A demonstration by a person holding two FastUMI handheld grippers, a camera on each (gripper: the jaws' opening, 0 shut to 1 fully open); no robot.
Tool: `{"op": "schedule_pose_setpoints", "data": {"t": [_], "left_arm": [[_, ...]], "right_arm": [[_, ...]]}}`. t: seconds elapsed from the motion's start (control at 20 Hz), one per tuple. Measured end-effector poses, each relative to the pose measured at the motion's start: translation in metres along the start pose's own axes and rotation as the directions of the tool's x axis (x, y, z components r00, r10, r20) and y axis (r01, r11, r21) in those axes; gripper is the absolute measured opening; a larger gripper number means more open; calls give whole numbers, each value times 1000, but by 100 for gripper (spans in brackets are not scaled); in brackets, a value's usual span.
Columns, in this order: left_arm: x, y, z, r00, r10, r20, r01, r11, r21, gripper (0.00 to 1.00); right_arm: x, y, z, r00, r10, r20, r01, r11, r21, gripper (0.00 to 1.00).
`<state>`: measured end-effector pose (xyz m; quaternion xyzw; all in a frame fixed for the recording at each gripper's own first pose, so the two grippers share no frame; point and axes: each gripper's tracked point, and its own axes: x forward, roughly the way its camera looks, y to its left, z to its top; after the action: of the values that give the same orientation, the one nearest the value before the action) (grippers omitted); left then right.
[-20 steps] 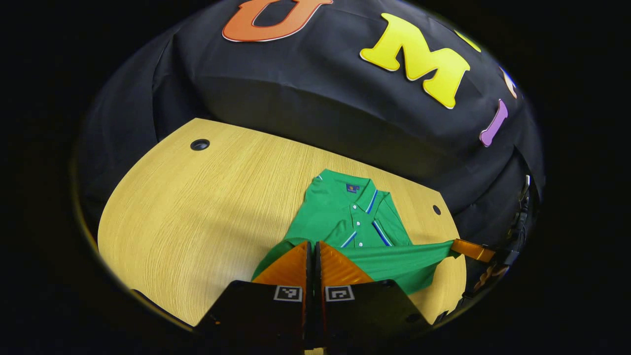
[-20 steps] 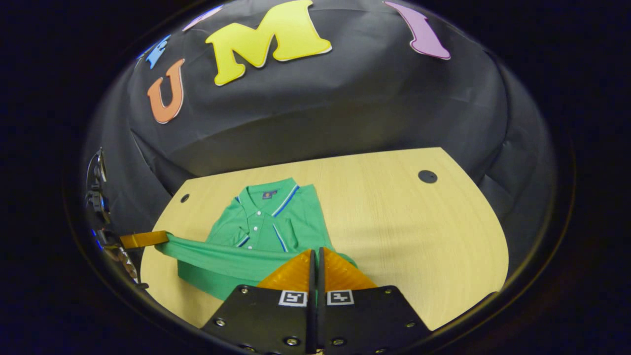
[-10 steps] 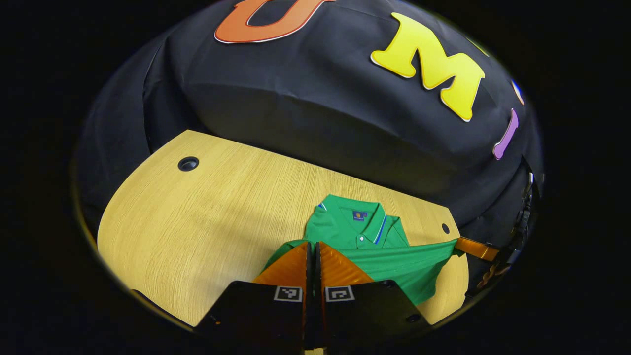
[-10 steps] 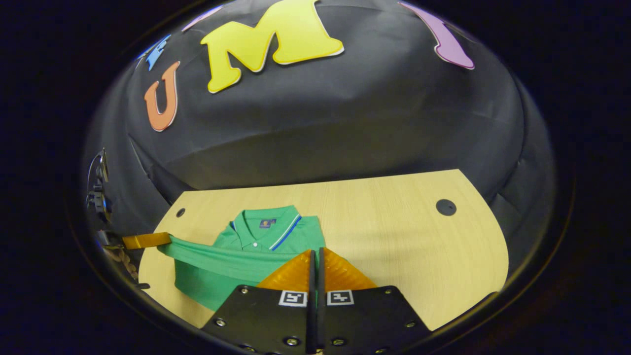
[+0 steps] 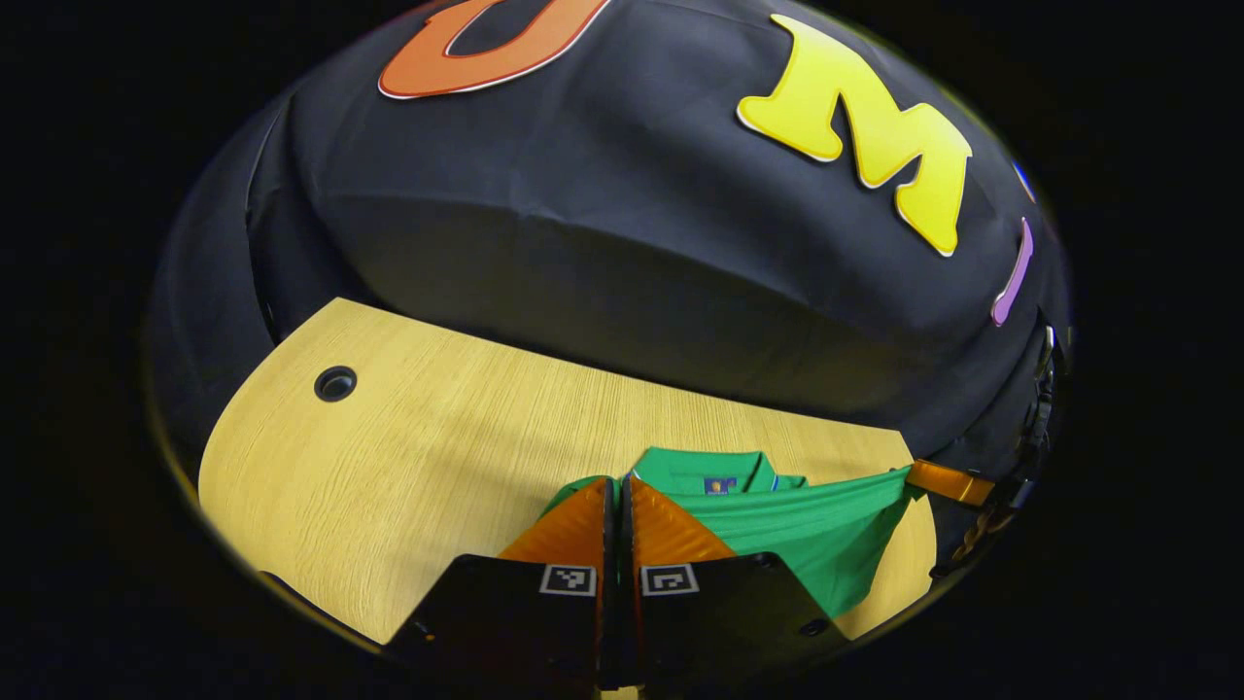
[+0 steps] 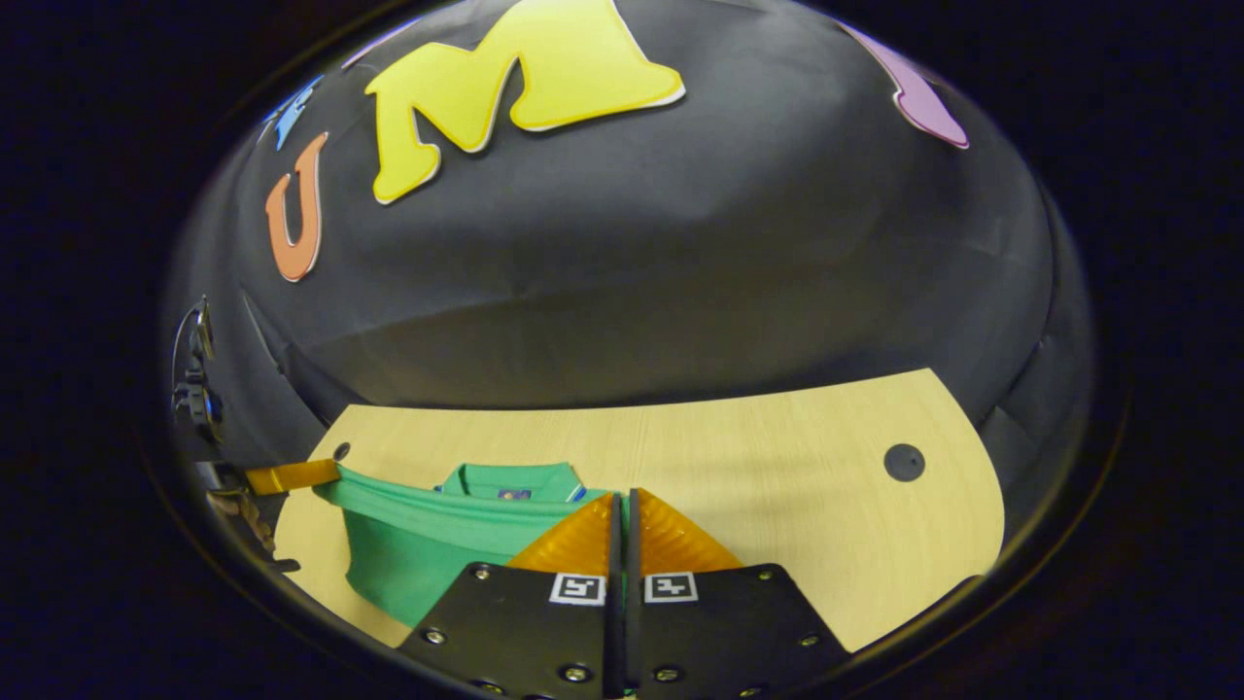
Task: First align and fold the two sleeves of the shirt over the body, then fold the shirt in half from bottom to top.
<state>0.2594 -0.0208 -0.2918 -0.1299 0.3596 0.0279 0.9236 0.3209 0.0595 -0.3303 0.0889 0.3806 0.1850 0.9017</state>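
A green polo shirt (image 5: 807, 530) lies on the wooden table (image 5: 408, 457), its collar (image 5: 717, 471) toward the booth wall. My left gripper (image 5: 614, 483) is shut on one corner of the shirt's bottom hem. The right gripper (image 5: 912, 475) pinches the other corner at the far right. The hem stretches taut between them, raised over the body just short of the collar. In the right gripper view, my right gripper (image 6: 622, 497) is shut on the hem of the shirt (image 6: 428, 549), and the left gripper (image 6: 330, 473) holds the far corner. The collar (image 6: 505, 479) peeks above the lifted edge.
The table has round cable holes (image 5: 335, 383) (image 6: 904, 462) near its back corners. Bare wood (image 6: 777, 486) spreads to either side of the shirt. The black cloth wall rises right behind the table's far edge.
Both grippers have carried the hem forward toward the collar. The lifted fabric now covers the placket and buttons that showed earlier, leaving just the collar in sight.
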Motion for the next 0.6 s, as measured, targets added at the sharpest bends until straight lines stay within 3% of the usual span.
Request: {"op": "schedule_pose_setpoints", "data": {"t": [0.2,0.3,0.35,0.4,0.45,0.6], "left_arm": [[14,4,-4,1000,24,-12,-24,1000,20,3],[28,28,-12,990,141,-8,-141,988,66,0],[4,16,-20,995,94,-33,-92,994,59,50],[28,12,-32,996,54,-70,-53,998,23,100],[24,7,-38,996,45,-83,-46,999,-2,100],[28,9,-49,992,90,-93,-88,996,20,100]], "right_arm": [[15,-3,-1,1000,-1,0,1,1000,-7,0],[26,-7,-19,998,-21,-52,22,1000,11,0],[30,-6,-28,997,-12,-71,14,1000,23,31],[34,-5,-28,997,-2,-79,5,999,31,61],[41,-3,-36,996,-5,-84,8,999,34,92],[46,-2,-38,997,-13,-82,15,1000,20,93]]}}
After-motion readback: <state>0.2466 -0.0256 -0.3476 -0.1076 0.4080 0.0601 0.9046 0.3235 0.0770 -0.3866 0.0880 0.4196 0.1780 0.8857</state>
